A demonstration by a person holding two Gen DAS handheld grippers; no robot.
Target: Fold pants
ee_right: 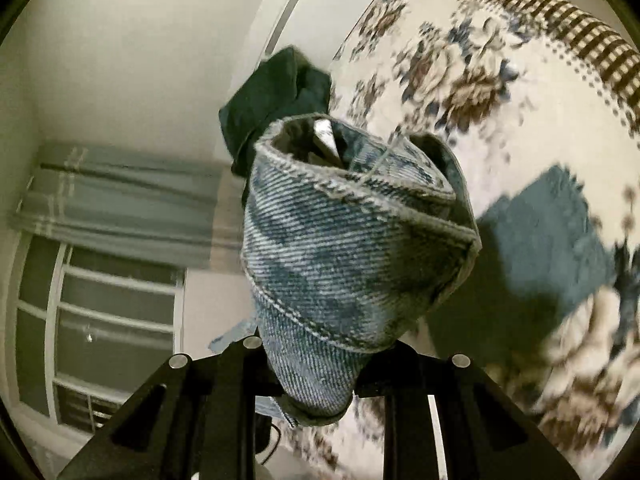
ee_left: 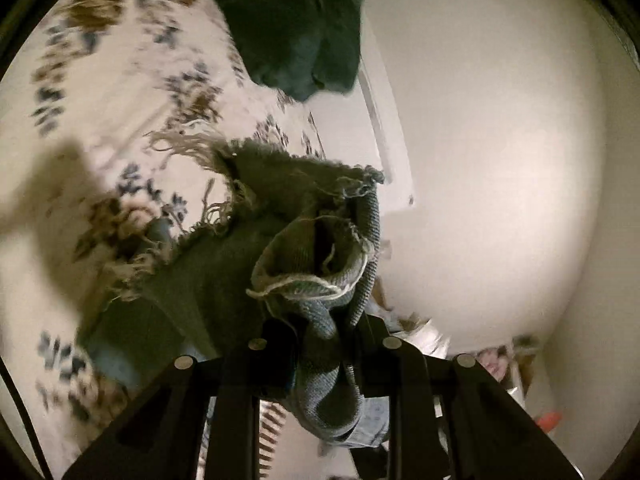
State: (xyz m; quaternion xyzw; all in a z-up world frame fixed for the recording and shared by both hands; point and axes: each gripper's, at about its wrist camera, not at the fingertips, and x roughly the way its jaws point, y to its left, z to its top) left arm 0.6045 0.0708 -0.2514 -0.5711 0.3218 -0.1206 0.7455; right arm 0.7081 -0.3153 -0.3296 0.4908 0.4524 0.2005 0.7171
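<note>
A: Left gripper first. Its black fingers are drawn in tight on a bunched fold of the denim pants, and the cloth wells up between them and spills out ahead of the camera.

B: Same story on the other side. The right gripper is pinching a thick roll of the pants, with stitched hem and seam right up against the lens. Neither set of fingers has any gap to spare; the fabric fills it.

A: Which way is the garment running?

B: In the right wrist view the roll stands up from the fingers and opens like a tube at its far end, so the long axis there runs away from the gripper. In the left wrist view a frayed, fringed edge sits at the far end of the bunch, with threads trailing to the left.

A: So the pants are held up off the floral bedspread?

B: At the grips, yes. More blue cloth lies on the bedspread to the right in the right wrist view, though it is too blurred to say whether it is the same garment.

A: Farther out?

B: A dark green garment lies at the far edge of the bed, beside a pale wall. A window with a grey curtain is at the left.
</note>
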